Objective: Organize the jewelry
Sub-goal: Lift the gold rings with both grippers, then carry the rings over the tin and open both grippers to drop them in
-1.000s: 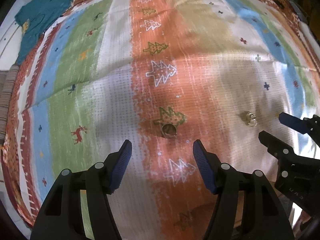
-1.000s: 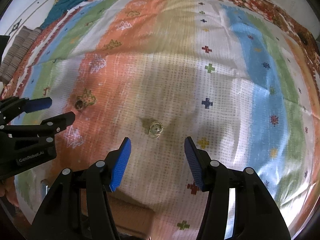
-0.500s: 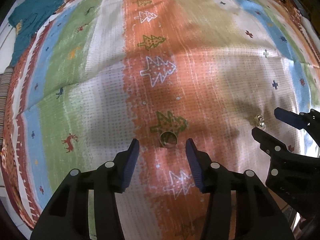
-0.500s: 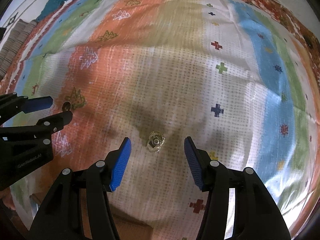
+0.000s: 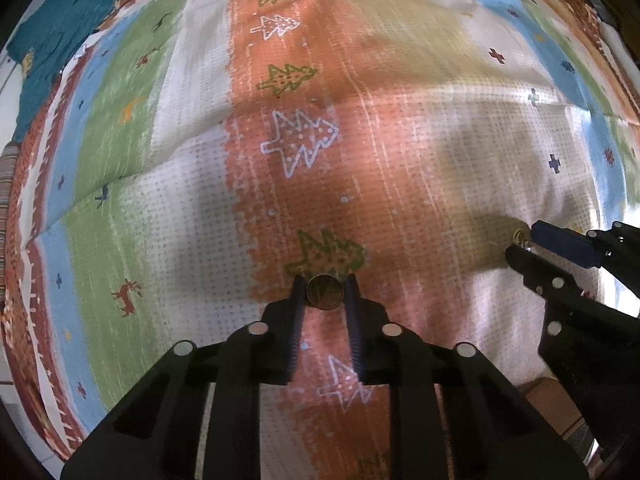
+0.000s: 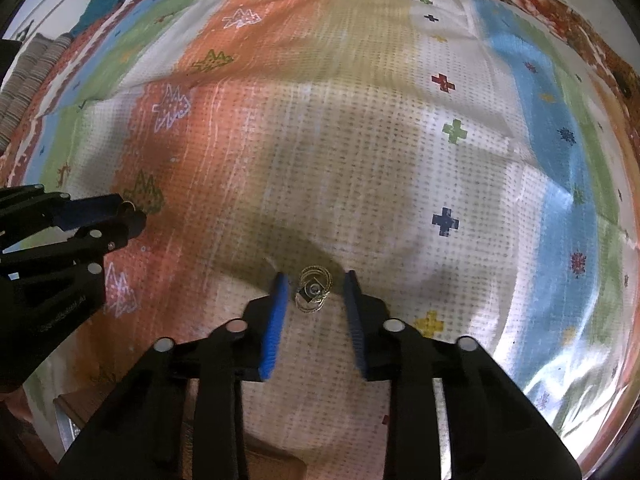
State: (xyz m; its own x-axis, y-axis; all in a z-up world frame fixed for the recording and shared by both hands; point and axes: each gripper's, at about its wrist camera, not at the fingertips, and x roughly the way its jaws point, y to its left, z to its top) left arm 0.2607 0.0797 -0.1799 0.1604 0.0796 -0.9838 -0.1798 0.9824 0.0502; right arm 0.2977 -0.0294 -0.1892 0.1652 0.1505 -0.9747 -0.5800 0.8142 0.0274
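Note:
A plain gold ring [image 5: 324, 292] lies on the striped cloth [image 5: 192, 208] beside a green tree motif. My left gripper [image 5: 324, 285] points straight down over it, its jaws closing, and both pads touch the ring's sides. A wiry gold ornament [image 6: 314, 289] with a small stone sits on the white band. My right gripper [image 6: 314, 280] straddles the ornament, jaws closing, with a narrow gap on each side. Each gripper also shows in the other's view: the right gripper [image 5: 522, 242] at the ornament [image 5: 520, 236], the left gripper [image 6: 130, 212] at the ring [image 6: 127, 205].
The cloth, striped in orange, green, blue and white, covers the whole work surface. A teal garment [image 5: 52, 36] lies past its far left corner. A striped fabric edge [image 6: 24, 76] shows at the left. A brown surface [image 6: 276, 464] appears below the cloth's near edge.
Both grippers have come down onto the cloth and narrowed their jaws. The left pads now reach the ring's sides; the right pads have drawn close around the ornament.

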